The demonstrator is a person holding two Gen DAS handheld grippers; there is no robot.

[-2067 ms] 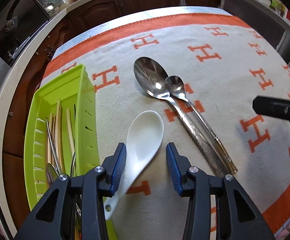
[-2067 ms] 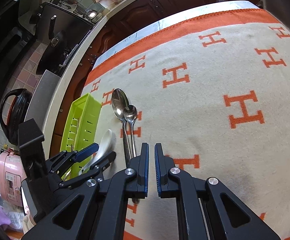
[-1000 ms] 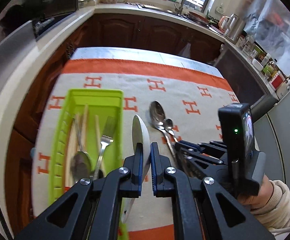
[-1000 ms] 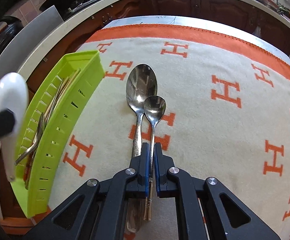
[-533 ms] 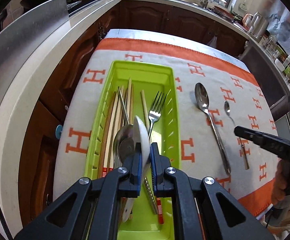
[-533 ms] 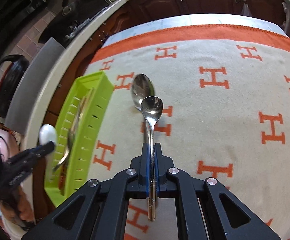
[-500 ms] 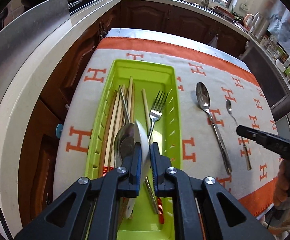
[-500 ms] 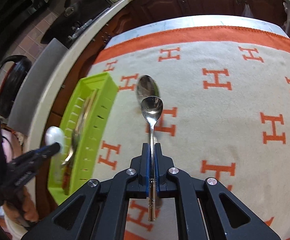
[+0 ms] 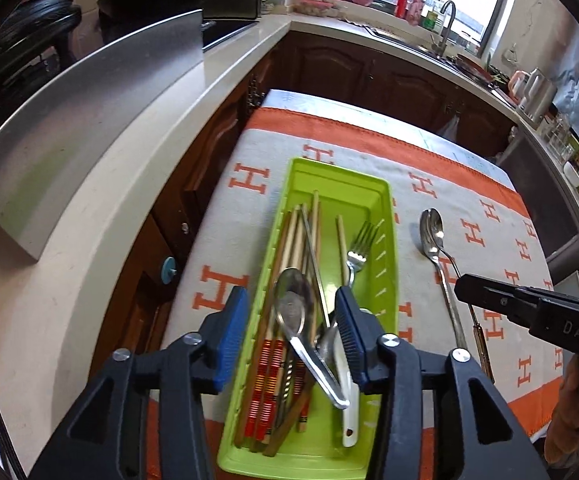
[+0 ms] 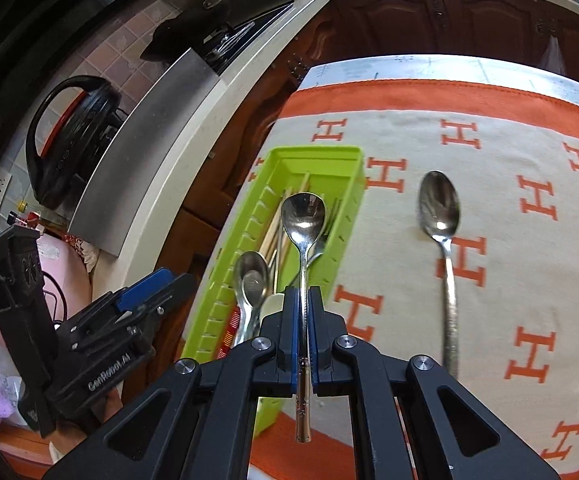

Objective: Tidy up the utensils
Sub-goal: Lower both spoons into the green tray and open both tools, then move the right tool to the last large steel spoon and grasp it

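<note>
Two claws share our view. Our left claw [image 9: 289, 334] hangs over the green tray [image 9: 387, 216], its jaws just having spread apart, pads clear of everything; the white spoon [image 9: 347, 396] lies below in the tray among chopsticks [image 9: 301, 236], a fork [image 9: 359, 244] and metal spoons. Our right claw [image 10: 304, 330] is clamped tight on the small spoon [image 10: 303, 216], bowl pointing to twelve o'clock. At two o'clock from it, the large spoon [image 10: 439, 208] rests on the bench cloth [image 10: 509, 168], well apart from the tray.
</note>
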